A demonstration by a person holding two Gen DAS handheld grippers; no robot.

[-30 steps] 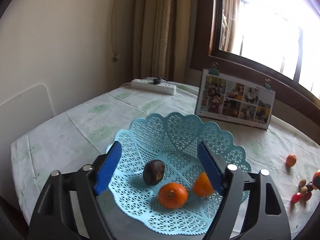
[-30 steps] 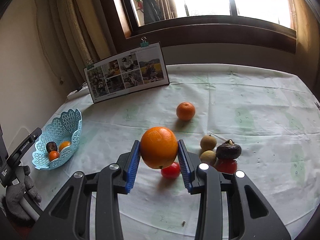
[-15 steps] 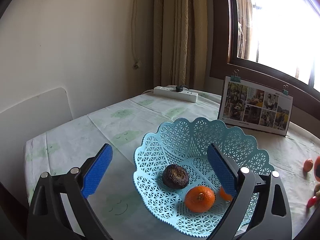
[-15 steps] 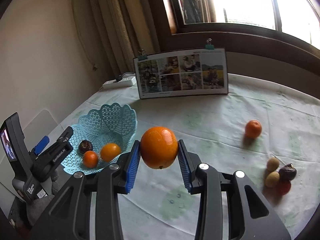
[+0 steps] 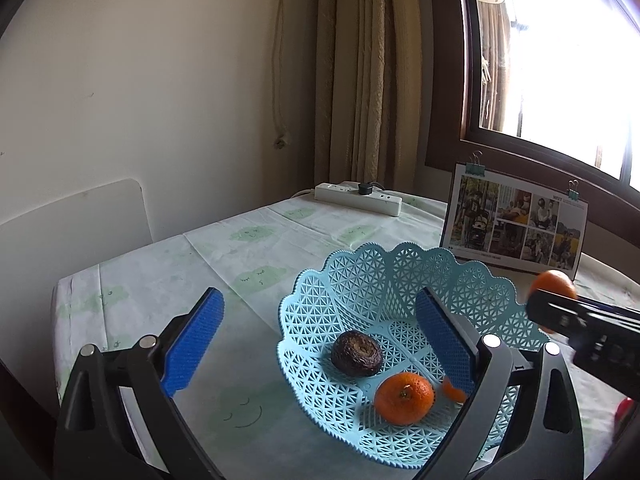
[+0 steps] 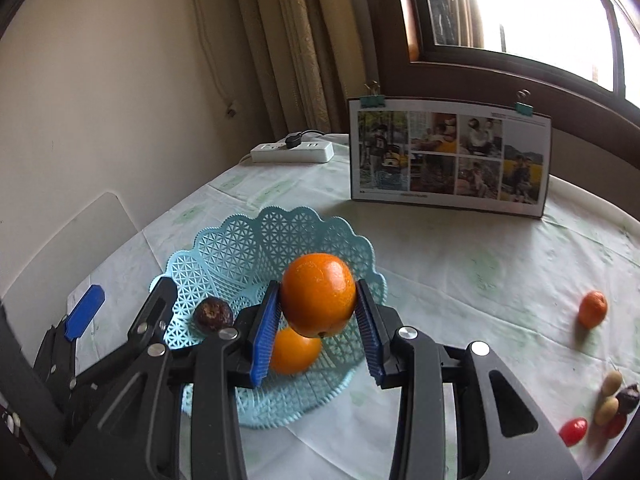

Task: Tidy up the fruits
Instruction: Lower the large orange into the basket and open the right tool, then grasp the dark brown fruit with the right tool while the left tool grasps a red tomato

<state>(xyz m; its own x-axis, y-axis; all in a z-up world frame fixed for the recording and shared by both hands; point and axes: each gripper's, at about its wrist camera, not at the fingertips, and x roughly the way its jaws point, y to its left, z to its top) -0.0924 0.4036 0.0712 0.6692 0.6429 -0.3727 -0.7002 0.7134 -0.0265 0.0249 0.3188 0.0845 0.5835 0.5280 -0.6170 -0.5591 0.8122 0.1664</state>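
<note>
Left wrist view: the left gripper point(image 5: 316, 344), fingers spread wide and empty, frames the pale blue plastic lattice basket point(image 5: 360, 276), which already holds a dark wrinkled fruit point(image 5: 356, 353) and two small tangerines point(image 5: 404, 398).

Right wrist view: the right gripper point(image 6: 318, 330) clamps a large round orange point(image 6: 318, 294) above the basket point(image 6: 240, 248); a lone tangerine point(image 6: 592, 309) and a cluster of small fruits point(image 6: 600, 410) remain on the worktop point(image 6: 460, 264).

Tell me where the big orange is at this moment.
In the right wrist view, the big orange sits clamped in the right claw, held above the blue basket, over a smaller orange.

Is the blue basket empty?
No, the basket holds a dark fruit and two oranges.
</note>
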